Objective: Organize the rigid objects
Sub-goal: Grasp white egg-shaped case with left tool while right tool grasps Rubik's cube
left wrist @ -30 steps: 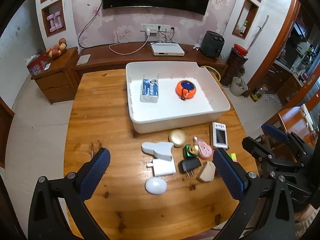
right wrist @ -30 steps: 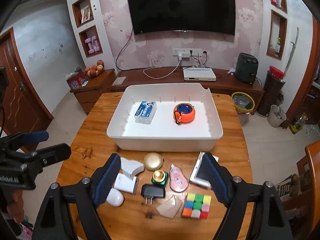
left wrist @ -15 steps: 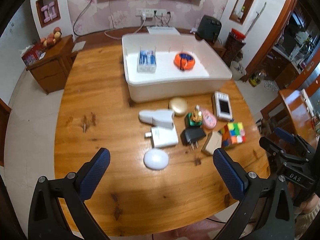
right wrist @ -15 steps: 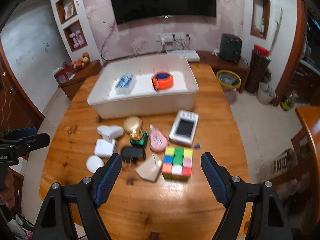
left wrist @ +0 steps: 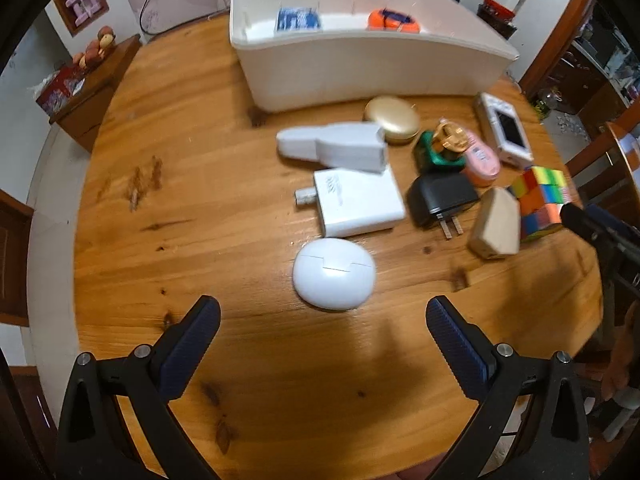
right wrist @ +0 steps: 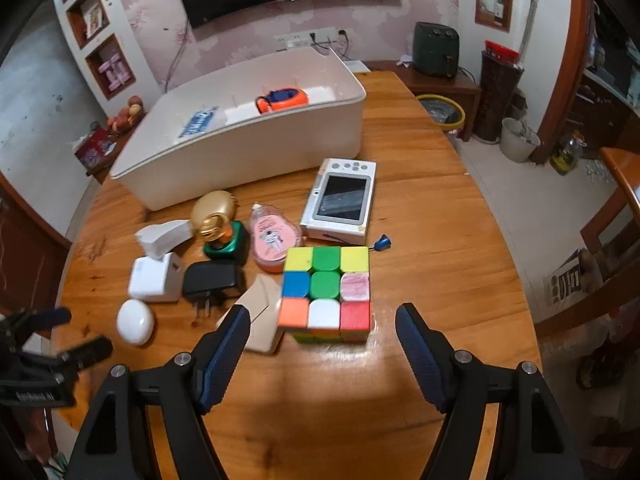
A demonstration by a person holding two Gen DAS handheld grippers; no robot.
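Ahead of the spread, empty jaws of the left gripper [left wrist: 322,320], in the left wrist view, a white oval case [left wrist: 334,274] lies on the wooden desk [left wrist: 180,208], with a white charger [left wrist: 356,204] just beyond; its faint print is unreadable. Smooth and rounded, the case could squirt out if pinched off-centre.

Between and just beyond the half-spread jaws of the right gripper [right wrist: 323,330], which have just been closing, the right wrist view shows a colour cube [right wrist: 326,292], untouched. A tan block [right wrist: 260,316] touches its left side and may get nudged. Behind stands a white bin [right wrist: 256,136].
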